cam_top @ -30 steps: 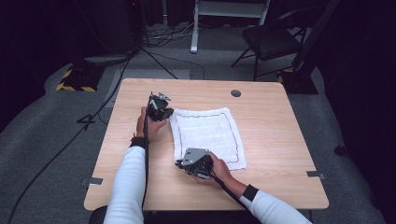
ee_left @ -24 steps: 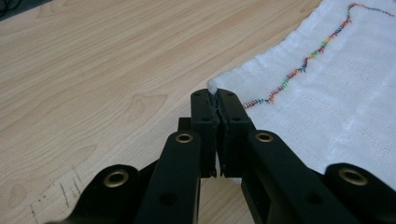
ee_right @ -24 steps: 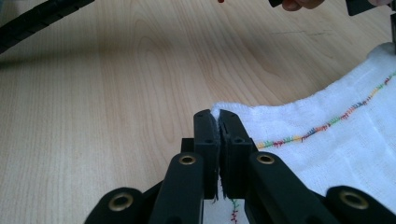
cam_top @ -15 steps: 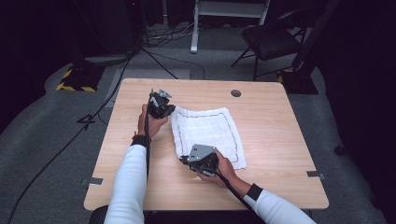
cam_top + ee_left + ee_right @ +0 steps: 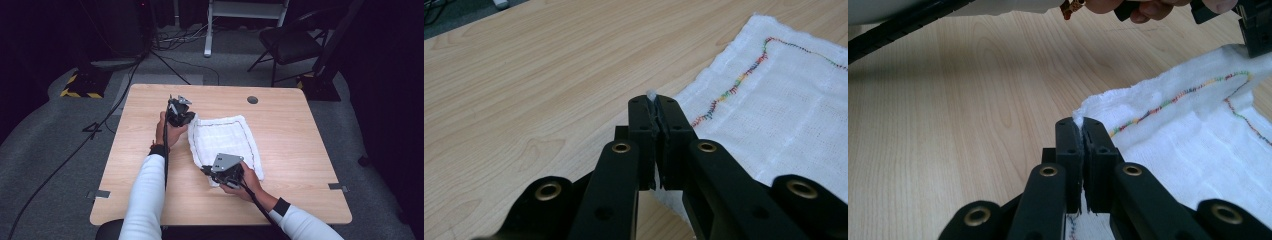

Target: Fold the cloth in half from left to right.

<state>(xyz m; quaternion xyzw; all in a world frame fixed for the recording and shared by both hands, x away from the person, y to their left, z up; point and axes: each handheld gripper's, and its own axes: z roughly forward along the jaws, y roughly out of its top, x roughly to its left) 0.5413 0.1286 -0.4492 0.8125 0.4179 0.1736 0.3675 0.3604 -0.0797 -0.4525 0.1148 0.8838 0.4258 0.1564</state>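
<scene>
Sitting in the middle of the dark room is the wooden counter (image 5: 150, 200), the biggest thing here. On it lies a white cloth (image 5: 225, 140) with a line of many-coloured stitching near its edge. The cloth rests near the middle of the counter, a little toward 3 o'clock.

Two grippers hold the cloth along its 9 o'clock side. The left gripper (image 5: 186, 119) is at the far corner, toward 12 o'clock. In the left gripper view its jaws are pressed together with a small bit of white cloth poking out between the tips. The right gripper (image 5: 206, 171) is at the near corner, toward 6 o'clock. In the right gripper view its jaws are also squeezed tight on the cloth edge, and the cloth bunches up a little there.

My guess is that this is the picking-up step of a fold, since both corners on one side are pinched. The next move likely calls for lifting both corners together and carrying them over toward 3 o'clock, keeping the hands level so the edge stays straight.
</scene>
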